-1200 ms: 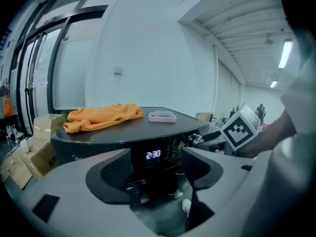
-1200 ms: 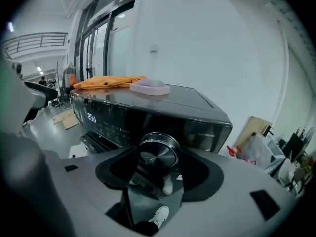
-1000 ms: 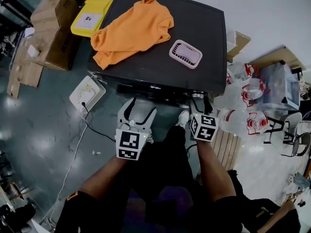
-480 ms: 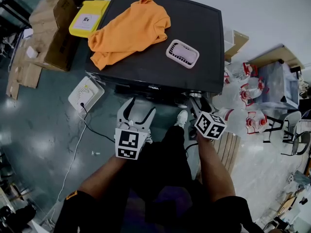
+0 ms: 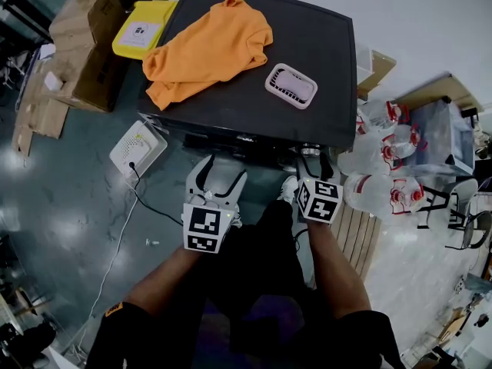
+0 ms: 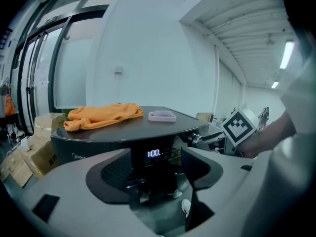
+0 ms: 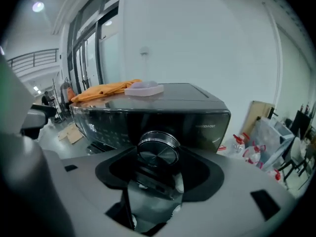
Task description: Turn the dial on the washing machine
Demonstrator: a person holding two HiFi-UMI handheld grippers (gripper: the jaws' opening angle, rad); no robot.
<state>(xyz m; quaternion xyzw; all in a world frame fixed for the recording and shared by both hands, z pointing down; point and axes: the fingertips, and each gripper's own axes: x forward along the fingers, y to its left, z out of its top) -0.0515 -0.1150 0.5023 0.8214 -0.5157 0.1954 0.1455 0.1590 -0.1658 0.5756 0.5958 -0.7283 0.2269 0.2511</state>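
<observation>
The black washing machine (image 5: 307,44) stands in front of me, seen from above in the head view. Its silver dial (image 7: 158,143) sits on the front panel at the right, between the jaws of my right gripper (image 7: 159,158), whose pads press on its two sides. In the head view this right gripper (image 5: 314,160) reaches under the machine's front edge. My left gripper (image 5: 221,169) hangs open in front of the panel, a little away from it, with nothing between its fingers. It faces the lit display (image 6: 153,153). From there the dial (image 6: 196,138) shows at the right.
An orange shirt (image 5: 207,48) and a pink soap dish (image 5: 291,85) lie on the machine's lid. Cardboard boxes (image 5: 81,44) and a yellow box (image 5: 142,28) stand at the left. A white device (image 5: 138,148) with a cable lies on the floor. Water bottles (image 5: 384,160) crowd the right.
The right gripper's marker cube was level, tilted to one side half a second ago, and is level again now. The left gripper has stayed in place.
</observation>
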